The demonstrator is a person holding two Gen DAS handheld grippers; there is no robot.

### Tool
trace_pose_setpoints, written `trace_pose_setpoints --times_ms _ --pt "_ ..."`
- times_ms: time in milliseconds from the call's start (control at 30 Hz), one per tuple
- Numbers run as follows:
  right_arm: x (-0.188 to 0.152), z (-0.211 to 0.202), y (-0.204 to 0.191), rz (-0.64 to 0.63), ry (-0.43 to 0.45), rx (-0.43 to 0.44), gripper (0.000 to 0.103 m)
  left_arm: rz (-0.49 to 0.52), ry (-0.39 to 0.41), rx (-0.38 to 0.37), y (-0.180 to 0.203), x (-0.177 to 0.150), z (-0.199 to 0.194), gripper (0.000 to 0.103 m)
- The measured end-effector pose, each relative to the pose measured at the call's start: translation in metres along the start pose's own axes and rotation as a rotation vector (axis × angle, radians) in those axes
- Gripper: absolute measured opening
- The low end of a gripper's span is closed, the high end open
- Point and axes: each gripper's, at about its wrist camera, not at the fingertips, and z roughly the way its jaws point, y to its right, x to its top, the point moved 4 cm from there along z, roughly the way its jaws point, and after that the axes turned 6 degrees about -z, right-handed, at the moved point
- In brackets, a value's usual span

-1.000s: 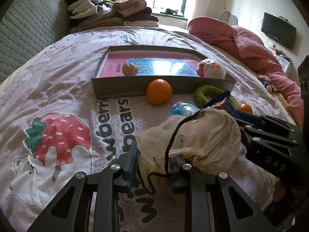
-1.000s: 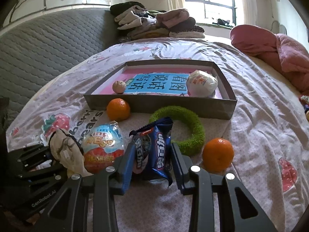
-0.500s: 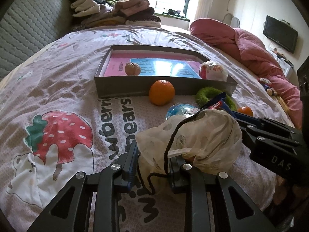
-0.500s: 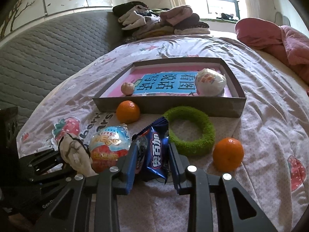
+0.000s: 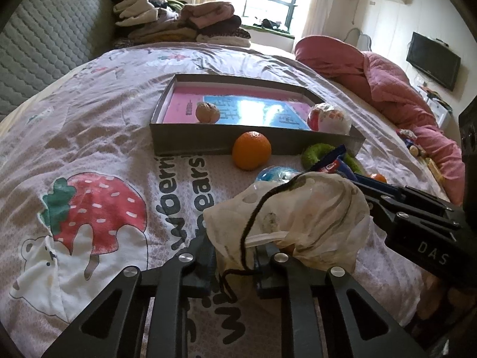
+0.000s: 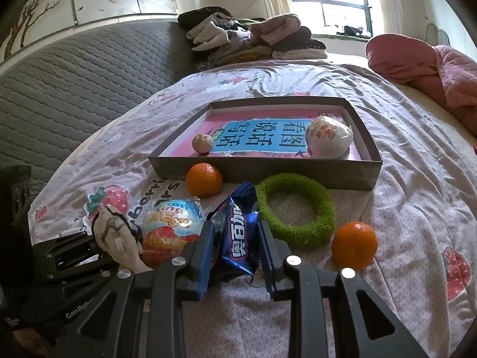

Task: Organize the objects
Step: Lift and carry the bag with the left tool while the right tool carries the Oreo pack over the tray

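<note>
My left gripper [image 5: 235,256] is shut on a cream drawstring pouch [image 5: 298,220] with a black cord, held just above the bedspread. My right gripper [image 6: 237,244] is shut on a blue snack packet [image 6: 240,232]. A grey shallow box [image 6: 313,176] lies ahead with a walnut [image 6: 202,143] and a white wrapped egg [image 6: 328,137] inside. In front of it lie an orange [image 6: 204,179], a green fuzzy ring [image 6: 295,208], a second orange [image 6: 354,244] and a foil toy egg [image 6: 173,229]. The pouch shows in the right view [image 6: 119,241].
Folded clothes [image 6: 250,38] are stacked at the far end of the bed. A pink quilt [image 5: 387,80] is heaped on the right. A grey padded headboard [image 6: 74,83] runs along the left. A television [image 5: 432,59] hangs on the right wall.
Both grippers have risen slightly and drawn back a little with their loads; the pouch and the blue packet stay gripped. Nothing on the bed has moved.
</note>
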Motion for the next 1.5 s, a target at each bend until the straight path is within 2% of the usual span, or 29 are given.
trace_pose_setpoints --times_ms 633,1500 --pt "0.013 -0.008 0.0 -0.024 0.044 -0.023 0.027 -0.034 0.024 -0.02 0.0 0.007 -0.009 0.016" --pt "0.052 -0.025 0.01 -0.045 0.116 -0.041 0.025 -0.01 0.12 -0.018 0.015 0.06 -0.027 0.016"
